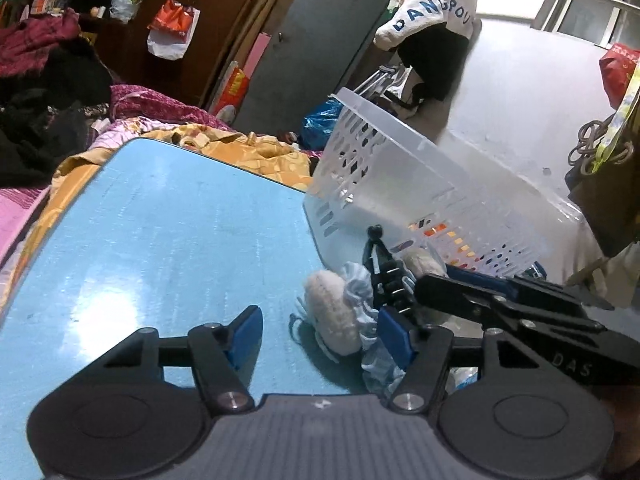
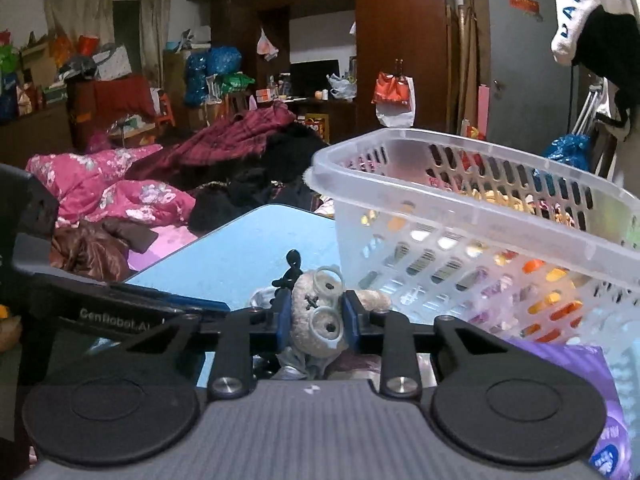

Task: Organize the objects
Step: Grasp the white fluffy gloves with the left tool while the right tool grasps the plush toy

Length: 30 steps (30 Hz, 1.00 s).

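A small grey plush bear with goggles (image 2: 320, 316) sits on the blue table (image 2: 240, 252), and my right gripper (image 2: 317, 320) is shut on its head. A black hair claw (image 2: 290, 270) lies just behind it. In the left wrist view my left gripper (image 1: 320, 340) is open over the table (image 1: 160, 240), with a cream knitted toy (image 1: 332, 312) and blue scrunchie (image 1: 358, 284) between its fingers. The right gripper (image 1: 500, 300) reaches in from the right beside the black claw (image 1: 380, 264). A white perforated basket (image 1: 420, 184) stands behind; it also shows in the right wrist view (image 2: 480, 208).
A purple packet (image 2: 600, 400) lies at the right front beside the basket. A bed with pink and orange bedding (image 2: 112, 196) and dark clothes (image 1: 36, 120) lies beyond the table. A grey door (image 1: 316, 40) and hanging clothes (image 1: 436, 12) are behind.
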Available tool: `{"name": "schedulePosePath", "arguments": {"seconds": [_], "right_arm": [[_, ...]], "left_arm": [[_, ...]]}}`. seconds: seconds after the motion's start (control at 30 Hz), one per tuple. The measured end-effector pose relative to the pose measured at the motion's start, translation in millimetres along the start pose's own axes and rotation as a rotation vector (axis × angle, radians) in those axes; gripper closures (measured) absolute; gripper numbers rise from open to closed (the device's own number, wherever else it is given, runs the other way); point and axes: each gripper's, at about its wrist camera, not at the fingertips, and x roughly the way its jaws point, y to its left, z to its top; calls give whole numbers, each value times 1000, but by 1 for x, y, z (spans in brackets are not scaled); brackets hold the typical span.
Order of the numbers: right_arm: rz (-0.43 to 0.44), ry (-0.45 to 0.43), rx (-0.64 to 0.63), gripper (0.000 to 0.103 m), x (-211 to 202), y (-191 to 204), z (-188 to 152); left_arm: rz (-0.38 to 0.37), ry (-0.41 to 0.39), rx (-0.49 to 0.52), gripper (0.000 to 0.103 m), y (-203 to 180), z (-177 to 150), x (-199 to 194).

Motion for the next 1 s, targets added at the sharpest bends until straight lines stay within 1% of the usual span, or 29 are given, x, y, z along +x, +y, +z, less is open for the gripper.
{"name": "schedulePosePath", "arguments": {"seconds": [0.1, 0.13, 0.17, 0.2, 0.23, 0.27, 0.37, 0.47, 0.6, 0.73, 0.87, 1.0], "right_arm": [[19, -6, 40, 73, -2, -11, -2], [21, -8, 47, 73, -3, -14, -2], [27, -9, 55, 73, -3, -16, -3], [30, -11, 59, 73, -3, -17, -3], [29, -14, 61, 73, -3, -18, -3], [28, -16, 61, 73, -3, -18, -3], [25, -24, 61, 73, -4, -19, -3], [26, -47, 59, 73, -10, -19, -5], [22, -90, 36, 74, -22, -12, -4], [25, -147, 12, 74, -44, -7, 0], [28, -209, -3, 74, -70, -7, 14], [7, -263, -5, 74, -88, -18, 40]], "left_arm": [[-9, -10, -11, 35, -2, 2, 4], [-10, -12, -10, 37, -3, 3, 6], [-15, -14, -10, 44, -4, 4, 8], [-30, -7, -14, 53, -4, 6, 10], [-48, -3, -15, 58, -5, 7, 13], [-66, -3, -13, 67, -7, 8, 14], [-49, -25, 16, 70, -16, 7, 13], [-53, -56, 38, 72, -21, 3, 8], [-54, -109, 66, 73, -31, 0, -7], [-59, -172, 105, 73, -48, 0, -33], [-81, -222, 150, 73, -70, 13, -52], [-108, -263, 196, 73, -97, 39, -58]]}}
